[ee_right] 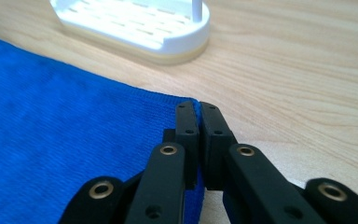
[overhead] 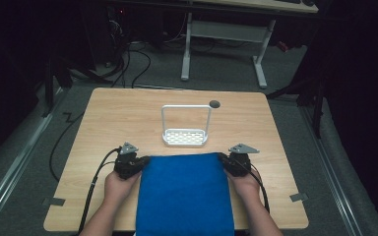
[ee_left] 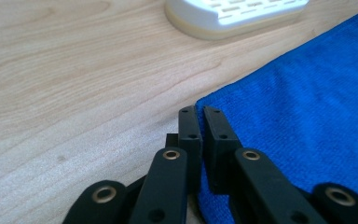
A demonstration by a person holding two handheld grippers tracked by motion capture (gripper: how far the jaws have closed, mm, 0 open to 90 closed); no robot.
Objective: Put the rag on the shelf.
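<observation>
High view: flat blue cloth (overhead: 184, 194)

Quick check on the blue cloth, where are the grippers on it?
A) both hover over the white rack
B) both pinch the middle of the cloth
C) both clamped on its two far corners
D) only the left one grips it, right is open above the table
C. The left gripper and the right gripper each have their jaws shut on a far corner of the blue cloth, short of the white rack.
</observation>
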